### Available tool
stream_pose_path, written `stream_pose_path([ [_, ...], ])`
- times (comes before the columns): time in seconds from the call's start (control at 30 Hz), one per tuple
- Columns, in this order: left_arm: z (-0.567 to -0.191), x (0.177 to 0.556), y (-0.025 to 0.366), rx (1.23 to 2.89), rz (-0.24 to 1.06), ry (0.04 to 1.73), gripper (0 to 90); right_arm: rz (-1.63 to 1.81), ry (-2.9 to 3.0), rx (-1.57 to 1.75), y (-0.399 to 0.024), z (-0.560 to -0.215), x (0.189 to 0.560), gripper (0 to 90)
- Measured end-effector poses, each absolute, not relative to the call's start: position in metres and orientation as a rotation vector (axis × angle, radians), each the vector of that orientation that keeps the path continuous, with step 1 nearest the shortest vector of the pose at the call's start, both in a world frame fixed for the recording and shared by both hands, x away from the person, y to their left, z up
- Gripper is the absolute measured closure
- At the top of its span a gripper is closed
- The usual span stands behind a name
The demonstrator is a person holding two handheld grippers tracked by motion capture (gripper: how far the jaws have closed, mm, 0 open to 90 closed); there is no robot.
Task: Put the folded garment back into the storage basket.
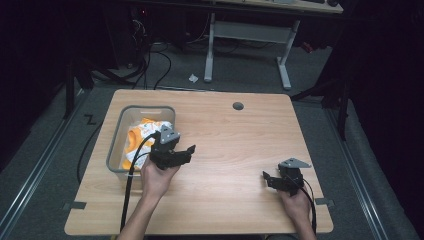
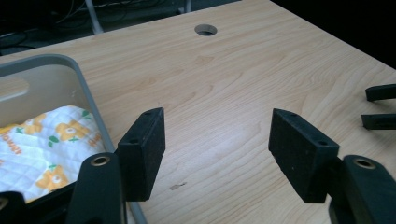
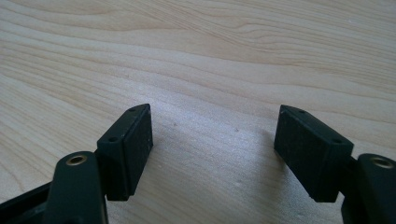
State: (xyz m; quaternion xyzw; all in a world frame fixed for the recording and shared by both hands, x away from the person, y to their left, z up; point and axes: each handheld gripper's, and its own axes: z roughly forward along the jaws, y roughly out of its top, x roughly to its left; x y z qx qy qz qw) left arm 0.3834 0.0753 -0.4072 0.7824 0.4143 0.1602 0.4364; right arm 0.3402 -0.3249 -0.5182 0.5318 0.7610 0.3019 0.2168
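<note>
The light wooden table with a round cable hole (image 1: 238, 106) near its far edge is the biggest thing here, and I take the grey plastic bin (image 1: 116, 131) on it as the landmark for all places. The bin has a rectangular shape with rounded corners and stands near the left side of the table. Inside the bin lies the white quilted cloth with orange flowers and green leaves (image 1: 139, 136); it is crumpled and fills most of the bottom. In the left gripper view the cloth (image 2: 44, 147) lies below the grey rim (image 2: 88, 100), at the left of the jaws.

The left gripper (image 1: 186, 152) is just beside the right wall of the bin, above the bare wood. Its jaws stand wide apart and nothing is between them. The right gripper (image 1: 266, 177) is well apart from the bin, near the right front part of the table. Its jaws are also spread, with only wood grain between the pads (image 3: 130, 144).

I judge that the work concerns the cloth in the bin. To do this step well, the left gripper should go over the rim without hitting it, come down on a raised fold of the cloth, and close only when fabric is really between the pads. A flat part would probably slip away.
</note>
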Motion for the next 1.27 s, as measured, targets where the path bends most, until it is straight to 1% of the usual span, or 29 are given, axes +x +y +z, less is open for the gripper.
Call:
stream_pose_path([
  [0.27,-0.422,0.377,0.063,1.945,0.352,1.02,36.9,0.836,2.108,1.475,-0.325,-0.518,0.34,28.4],
  [0.53,-0.455,0.371,0.04,2.012,0.308,1.009,37.1,0.836,2.107,1.477,-0.325,-0.518,0.34,28.3],
  [0.7,-0.481,0.37,0.025,2.079,0.332,1.011,37.0,0.836,2.109,1.475,-0.325,-0.518,0.34,28.4],
  [0.8,-0.498,0.373,0.02,2.101,0.321,1.044,37.1,0.836,2.108,1.473,-0.325,-0.518,0.34,28.3],
  [0.93,-0.515,0.375,0.016,2.154,0.363,1.077,36.7,0.836,2.108,1.473,-0.325,-0.518,0.34,28.4],
  [0.97,-0.521,0.375,0.016,2.154,0.384,1.067,36.2,0.836,2.11,1.472,-0.325,-0.518,0.34,28.3],
  [1.0,-0.525,0.373,0.017,2.114,0.399,1.053,32.3,0.836,2.11,1.472,-0.325,-0.518,0.34,28.3],
  [1.27,-0.525,0.371,0.017,2.11,0.402,1.067,31.8,0.836,2.11,1.472,-0.325,-0.518,0.34,28.3],
])
